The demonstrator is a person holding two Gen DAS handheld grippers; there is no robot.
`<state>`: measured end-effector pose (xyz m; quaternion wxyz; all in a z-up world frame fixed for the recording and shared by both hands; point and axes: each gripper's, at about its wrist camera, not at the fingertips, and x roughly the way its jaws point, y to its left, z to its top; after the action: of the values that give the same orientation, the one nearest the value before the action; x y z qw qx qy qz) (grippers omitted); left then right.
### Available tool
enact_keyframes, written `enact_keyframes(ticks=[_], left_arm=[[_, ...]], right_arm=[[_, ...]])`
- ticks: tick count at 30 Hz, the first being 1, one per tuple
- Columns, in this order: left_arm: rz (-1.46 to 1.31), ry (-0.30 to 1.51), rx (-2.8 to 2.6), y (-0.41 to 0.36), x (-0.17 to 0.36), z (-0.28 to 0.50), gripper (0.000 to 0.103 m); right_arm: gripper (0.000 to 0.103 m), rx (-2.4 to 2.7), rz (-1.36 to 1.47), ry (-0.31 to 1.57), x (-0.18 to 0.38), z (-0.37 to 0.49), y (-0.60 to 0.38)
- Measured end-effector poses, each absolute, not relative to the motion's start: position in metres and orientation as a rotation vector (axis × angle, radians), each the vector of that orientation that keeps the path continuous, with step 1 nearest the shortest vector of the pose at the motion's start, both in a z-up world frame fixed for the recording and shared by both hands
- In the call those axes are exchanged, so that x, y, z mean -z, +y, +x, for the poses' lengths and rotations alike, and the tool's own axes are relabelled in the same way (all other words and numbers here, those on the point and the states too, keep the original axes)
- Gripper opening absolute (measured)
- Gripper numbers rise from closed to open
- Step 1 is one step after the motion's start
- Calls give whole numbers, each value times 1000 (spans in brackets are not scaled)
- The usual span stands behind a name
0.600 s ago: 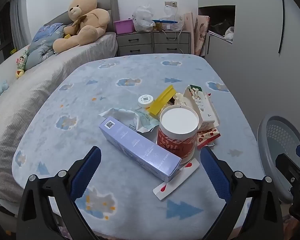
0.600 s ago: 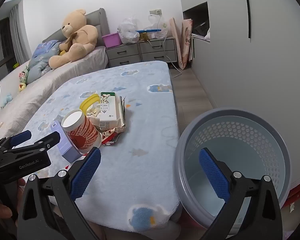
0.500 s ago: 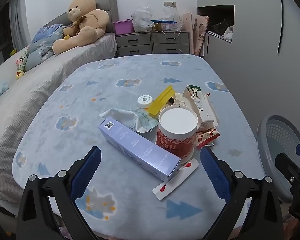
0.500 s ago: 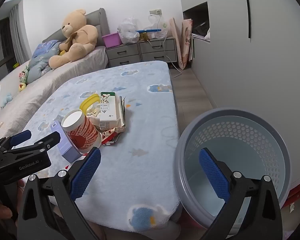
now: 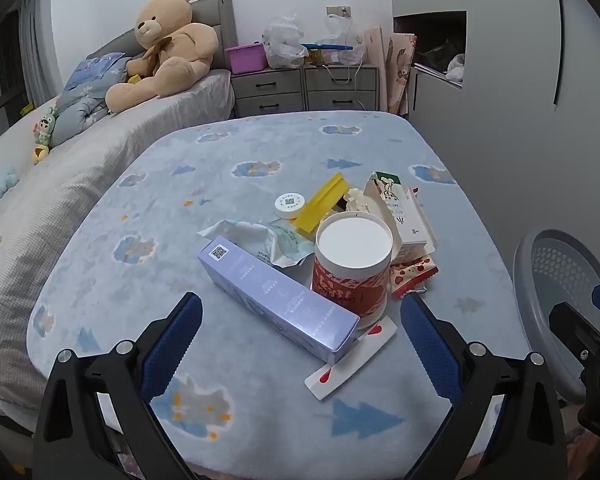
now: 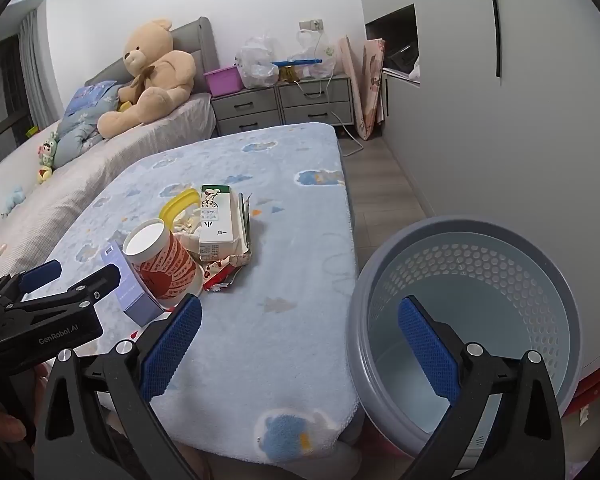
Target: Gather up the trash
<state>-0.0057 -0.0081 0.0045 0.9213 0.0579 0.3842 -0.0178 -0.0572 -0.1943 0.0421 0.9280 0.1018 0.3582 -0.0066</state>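
Trash lies in a heap on the blue blanket: a lilac box, a red-and-white paper cup, a white carton, a yellow plastic piece, a crumpled wrapper, a white round lid and a flat sachet. My left gripper is open and empty, just short of the lilac box. My right gripper is open and empty, over the bed's edge beside the grey perforated bin. The bin also shows in the left wrist view.
A teddy bear sits on the grey bed at the back left. Grey drawers with bags on top stand against the far wall. A white wardrobe wall runs along the right, with wood floor between it and the bed.
My left gripper has crept slightly toward the trash heap. The right gripper has not moved.
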Motion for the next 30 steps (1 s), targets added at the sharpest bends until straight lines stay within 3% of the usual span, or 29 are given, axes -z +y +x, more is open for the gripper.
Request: enact_keyframes(ticks=[30], left_arm=[[116, 788, 38, -7, -5, -7, 95]], right_arm=[[97, 10, 210, 727, -43, -58, -194]])
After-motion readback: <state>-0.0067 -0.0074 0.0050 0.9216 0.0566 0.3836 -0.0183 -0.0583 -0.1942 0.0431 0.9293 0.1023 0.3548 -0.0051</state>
